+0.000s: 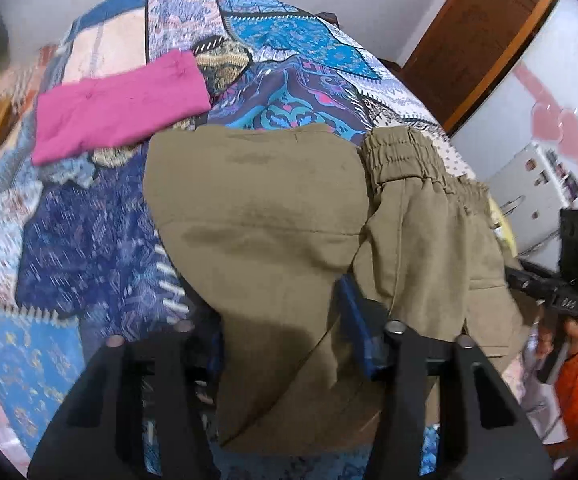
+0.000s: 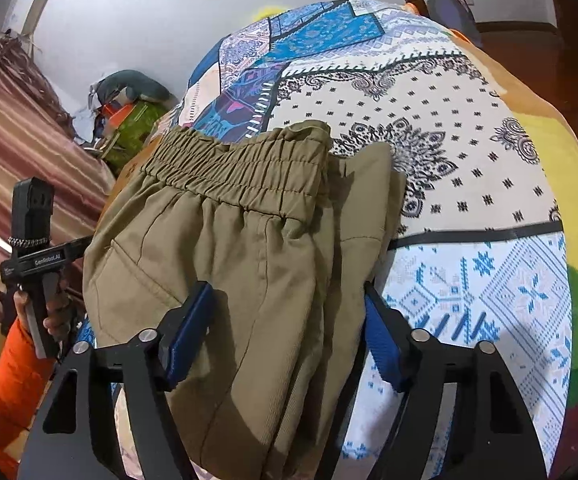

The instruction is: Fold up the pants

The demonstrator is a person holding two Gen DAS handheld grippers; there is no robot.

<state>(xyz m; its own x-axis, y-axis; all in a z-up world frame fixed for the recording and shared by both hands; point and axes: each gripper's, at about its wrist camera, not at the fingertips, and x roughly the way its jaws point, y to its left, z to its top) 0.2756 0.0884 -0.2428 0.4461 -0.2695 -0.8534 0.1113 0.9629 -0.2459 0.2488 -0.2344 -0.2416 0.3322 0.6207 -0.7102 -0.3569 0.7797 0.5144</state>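
Note:
Olive-khaki pants point(image 1: 273, 216) lie folded on a patchwork bedspread point(image 1: 89, 232). The elastic waistband point(image 1: 405, 160) is at the right in the left wrist view and at the top in the right wrist view point(image 2: 241, 168). My left gripper point(image 1: 277, 320) has its jaws wide apart, with pants fabric draped between the blue pads point(image 1: 355, 312). My right gripper point(image 2: 289, 312) also stands wide open, straddling the folded pants point(image 2: 249, 280) below the waistband. Neither gripper pinches the cloth. Each gripper's handle shows in the other's view, held by a hand in an orange sleeve.
A folded magenta garment point(image 1: 121, 108) lies on the bedspread, far left of the pants. A white fridge point(image 1: 537, 176) and wooden door frame stand at the right. Striped curtains point(image 2: 17, 152) and piled things point(image 2: 129, 120) are beside the bed. The bedspread point(image 2: 469, 184) extends right.

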